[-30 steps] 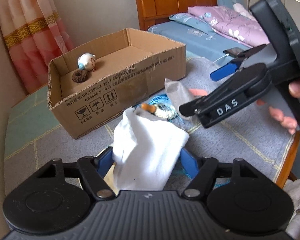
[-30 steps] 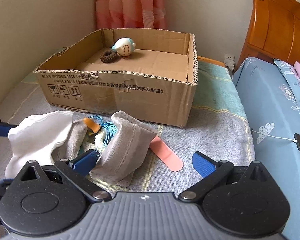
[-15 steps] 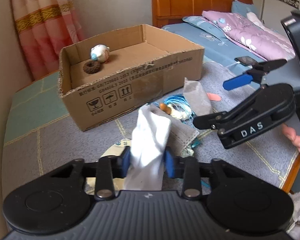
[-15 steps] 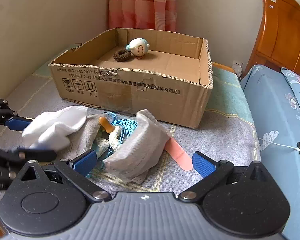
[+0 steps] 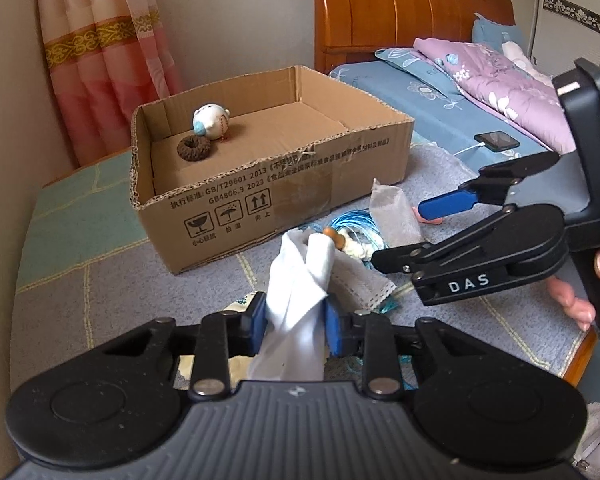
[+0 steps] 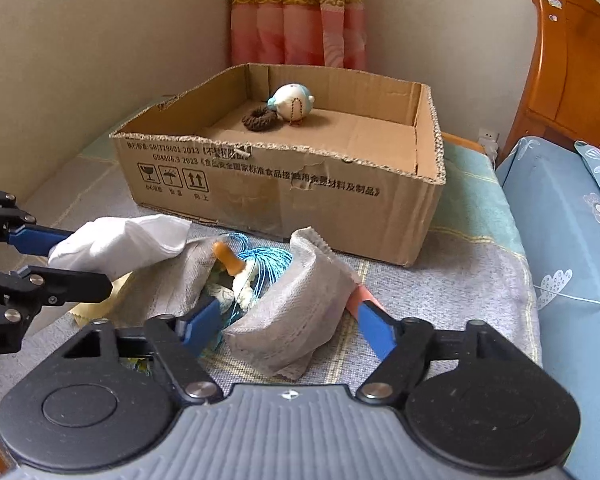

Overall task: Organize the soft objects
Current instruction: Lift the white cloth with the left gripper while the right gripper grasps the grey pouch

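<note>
L hand-held gripper (image 5: 296, 322) is pinched on the white cloth (image 5: 300, 300), bunched upright between its blue pads, prob so it lifts clear of the pile w/o dragging the blue string (image 6: 266, 260) along. R hand-held gripper (image 6: 290, 326) is spread wide, straddling the grey cloth (image 6: 296, 316) on the desk (image 6: 460, 280), not closed yet, looks lined up for next grab. Cardboard box (image 6: 284, 184) just behind the pile holds the plush bird (image 6: 294, 104) + brown scrunchie (image 6: 260, 118), so likely drop spot.

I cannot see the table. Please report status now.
Left gripper shut on white cloth. Right gripper open around grey fabric pouch. Brown cardboard box ahead, nothing blocking.
</note>
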